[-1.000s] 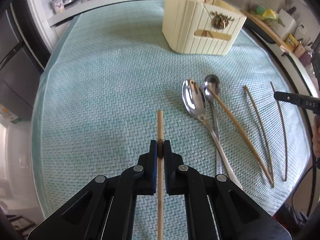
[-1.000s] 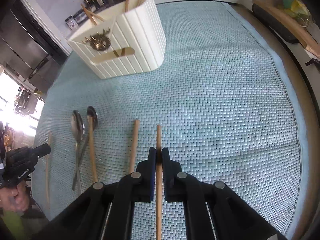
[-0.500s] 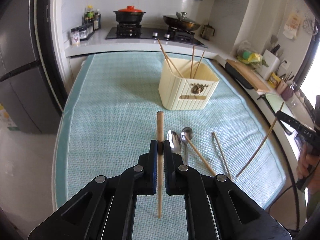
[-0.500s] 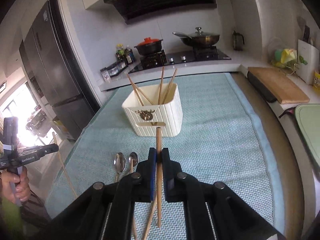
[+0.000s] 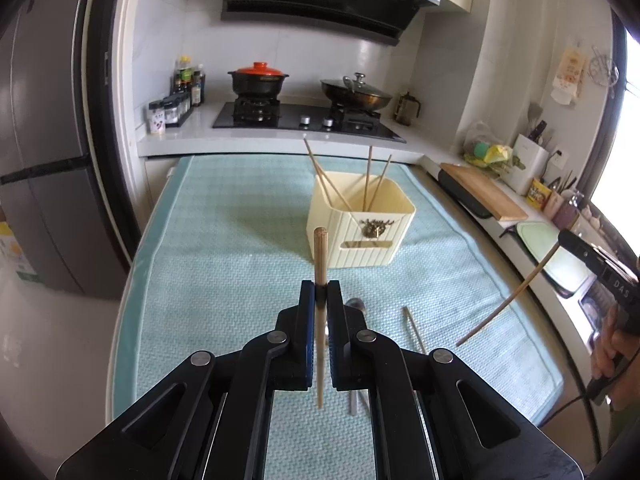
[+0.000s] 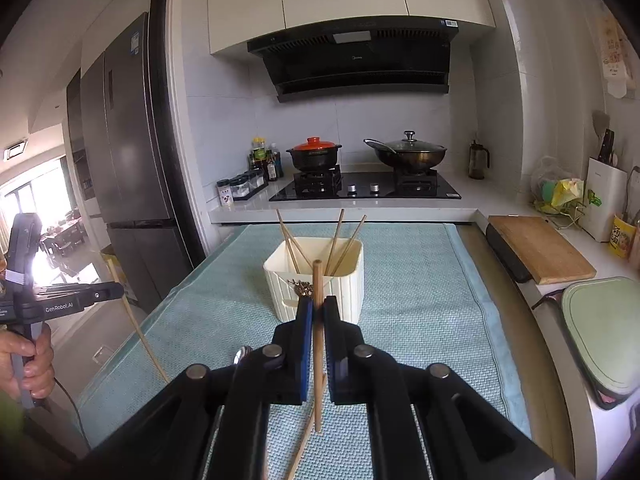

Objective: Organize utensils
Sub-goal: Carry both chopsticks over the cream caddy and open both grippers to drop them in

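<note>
My left gripper (image 5: 320,289) is shut on a wooden chopstick (image 5: 320,252) and holds it upright above the teal mat (image 5: 224,248). My right gripper (image 6: 317,305) is shut on another wooden chopstick (image 6: 317,280), also lifted. The cream utensil holder (image 5: 360,224) stands ahead on the mat with several chopsticks in it; it also shows in the right wrist view (image 6: 320,280). A spoon (image 5: 354,305) and a loose chopstick (image 5: 414,329) lie on the mat, partly hidden by my left gripper. The right gripper (image 5: 564,237) with its chopstick (image 5: 508,300) shows at the right of the left wrist view.
A stove (image 5: 304,118) with a red-lidded pot (image 5: 258,80) and a wok (image 5: 356,94) stands behind the mat. A wooden cutting board (image 5: 484,190) lies on the right counter. A fridge (image 5: 40,152) is at the left. The other gripper (image 6: 96,295) shows at left.
Both grippers have lifted their chopsticks off the mat and tilted up, so the views now face the holder and the stove from higher up.
</note>
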### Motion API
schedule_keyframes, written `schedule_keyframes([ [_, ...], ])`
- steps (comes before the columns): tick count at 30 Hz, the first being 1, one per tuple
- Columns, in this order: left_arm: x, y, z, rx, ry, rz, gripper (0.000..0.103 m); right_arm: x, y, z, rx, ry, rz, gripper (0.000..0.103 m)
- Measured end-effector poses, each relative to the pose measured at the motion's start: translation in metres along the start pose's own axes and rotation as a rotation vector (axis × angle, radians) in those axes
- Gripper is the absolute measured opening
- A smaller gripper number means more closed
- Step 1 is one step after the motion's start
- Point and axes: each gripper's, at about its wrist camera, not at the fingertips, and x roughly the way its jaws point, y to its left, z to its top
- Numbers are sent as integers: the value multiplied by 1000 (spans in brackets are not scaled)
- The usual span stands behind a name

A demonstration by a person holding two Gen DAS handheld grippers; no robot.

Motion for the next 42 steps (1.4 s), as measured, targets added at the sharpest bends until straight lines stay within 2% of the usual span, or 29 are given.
schedule_keyframes([
  [14,-9,-4,40,-43,-96,-48,4,-7,1,32,-43,-65,-20,6],
  [24,0,-12,96,-36,-162,-64,4,13,-3,76,-92,-110,-38,6],
  [30,22,-17,144,-50,-197,-86,4,38,-8,116,-96,-171,-38,6],
  [36,63,-27,185,-45,-224,-70,4,79,-9,153,-83,-221,-8,6],
  [39,95,-30,194,-38,-207,-51,3,110,-7,159,-95,-204,5,6],
  [42,131,-33,195,-31,-160,-31,3,151,-6,154,-102,-131,27,6],
])
